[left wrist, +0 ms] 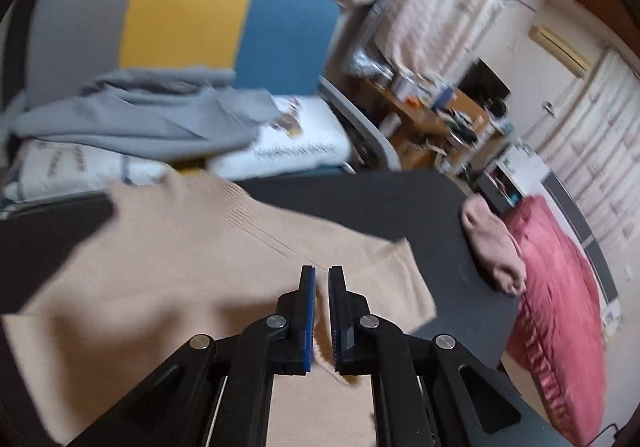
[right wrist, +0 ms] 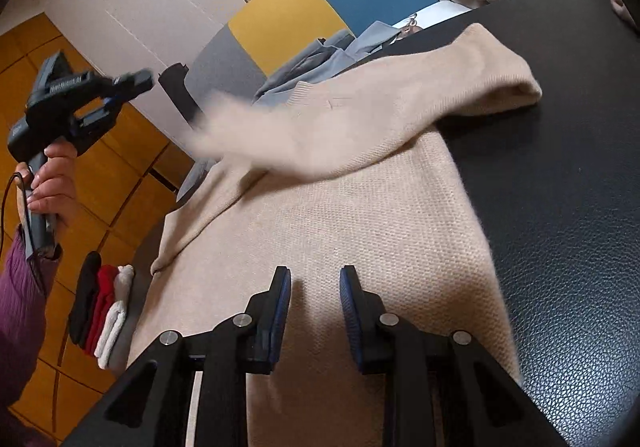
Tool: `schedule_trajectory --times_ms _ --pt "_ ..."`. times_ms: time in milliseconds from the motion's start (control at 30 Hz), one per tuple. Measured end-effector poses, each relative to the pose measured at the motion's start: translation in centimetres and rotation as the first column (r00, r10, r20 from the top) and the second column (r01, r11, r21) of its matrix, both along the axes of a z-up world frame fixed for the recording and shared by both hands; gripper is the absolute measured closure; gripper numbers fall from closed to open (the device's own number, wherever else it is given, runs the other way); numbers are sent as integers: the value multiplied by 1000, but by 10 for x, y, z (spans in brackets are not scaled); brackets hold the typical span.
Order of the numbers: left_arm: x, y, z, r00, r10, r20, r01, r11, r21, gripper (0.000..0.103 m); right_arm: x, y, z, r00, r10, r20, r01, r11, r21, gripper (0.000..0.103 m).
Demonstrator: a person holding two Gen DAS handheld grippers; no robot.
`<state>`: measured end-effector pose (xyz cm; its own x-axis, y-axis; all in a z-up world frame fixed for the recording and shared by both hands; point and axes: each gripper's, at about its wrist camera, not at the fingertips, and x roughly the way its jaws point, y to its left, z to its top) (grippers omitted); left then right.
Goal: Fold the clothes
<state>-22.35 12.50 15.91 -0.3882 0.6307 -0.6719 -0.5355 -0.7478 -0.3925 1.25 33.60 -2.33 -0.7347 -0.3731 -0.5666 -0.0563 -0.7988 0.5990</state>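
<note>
A beige knit sweater (right wrist: 360,215) lies on the black table (right wrist: 560,167); it also shows in the left wrist view (left wrist: 160,287). My left gripper (left wrist: 322,275) is shut on a beige piece of the sweater, which shows between its pads. In the right wrist view the left gripper (right wrist: 136,81) is held up at the far left, and a blurred sleeve (right wrist: 248,131) trails from near it down to the sweater. One sleeve (right wrist: 480,75) lies folded across the top. My right gripper (right wrist: 315,279) is open just above the sweater's near part.
A chair with grey, yellow and blue back (left wrist: 192,15) stands behind the table, with grey clothes (left wrist: 140,119) and white folded items on it. Pink cloth (left wrist: 492,243) lies at the table's right edge. Folded black, red and white items (right wrist: 100,311) lie lower left.
</note>
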Motion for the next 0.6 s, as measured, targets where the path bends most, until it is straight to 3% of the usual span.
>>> schedule_trajectory --times_ms 100,233,267,300,367,600 --pt "-17 -35 -1 996 90 -2 -90 995 -46 96 0 0 0 1000 -1 -1 1 1000 8 78" --pt "-23 -52 -35 990 117 85 -109 990 -87 91 3 -3 1 1000 -3 -21 4 999 33 78" --pt "-22 -48 -48 988 114 108 -104 990 -98 78 4 -4 1 1000 -3 -28 4 999 45 78" --pt "-20 -44 -61 985 112 131 -98 989 -110 52 5 -6 2 1000 -2 -31 4 999 52 78" --pt "-12 -30 -81 983 101 151 -80 987 -141 28 6 -6 1 999 -2 -37 4 999 47 78" --pt "24 26 -145 984 53 170 -7 965 -261 30 11 -4 -1 999 0 -54 1 999 34 78"
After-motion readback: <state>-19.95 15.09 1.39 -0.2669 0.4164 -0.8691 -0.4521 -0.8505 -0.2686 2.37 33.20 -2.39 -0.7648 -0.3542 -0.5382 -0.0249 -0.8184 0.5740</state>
